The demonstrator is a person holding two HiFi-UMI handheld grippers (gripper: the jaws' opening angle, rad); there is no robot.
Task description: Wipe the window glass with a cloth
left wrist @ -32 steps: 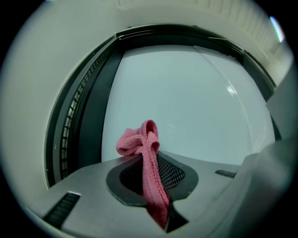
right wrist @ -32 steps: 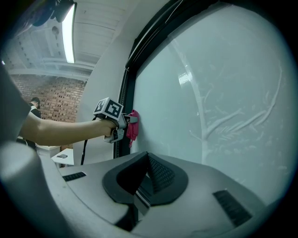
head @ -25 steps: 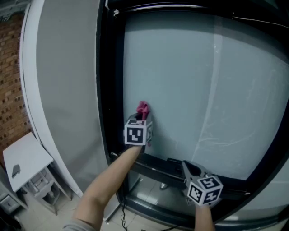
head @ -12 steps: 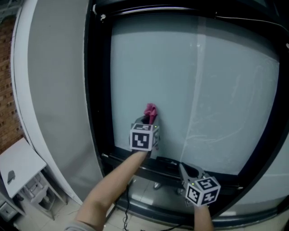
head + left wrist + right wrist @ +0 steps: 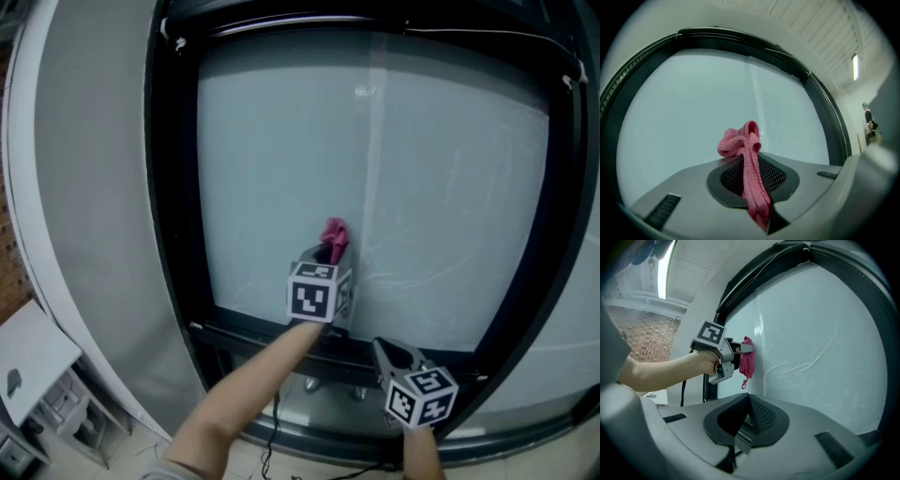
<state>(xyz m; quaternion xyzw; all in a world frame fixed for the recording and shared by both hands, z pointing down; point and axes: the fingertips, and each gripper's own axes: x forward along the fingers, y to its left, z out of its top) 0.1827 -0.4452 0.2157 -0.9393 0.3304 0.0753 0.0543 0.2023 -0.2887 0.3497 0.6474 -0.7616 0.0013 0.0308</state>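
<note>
A pink cloth is pressed against the lower middle of the window glass, pinched in my left gripper. In the left gripper view the cloth bunches up past the shut jaws, with the frosted glass right behind it. My right gripper hangs lower right, near the bottom frame, shut with nothing in it. From the right gripper view the left gripper holds the cloth flat on the pane.
A thick black frame rings the pane, with a grey wall to its left. A white table and a brick wall stand at the far left. A cable dangles under the sill.
My left gripper has carried the cloth to the right along the lower glass. The head view has swung right as well. The right gripper has stayed low by the sill.
</note>
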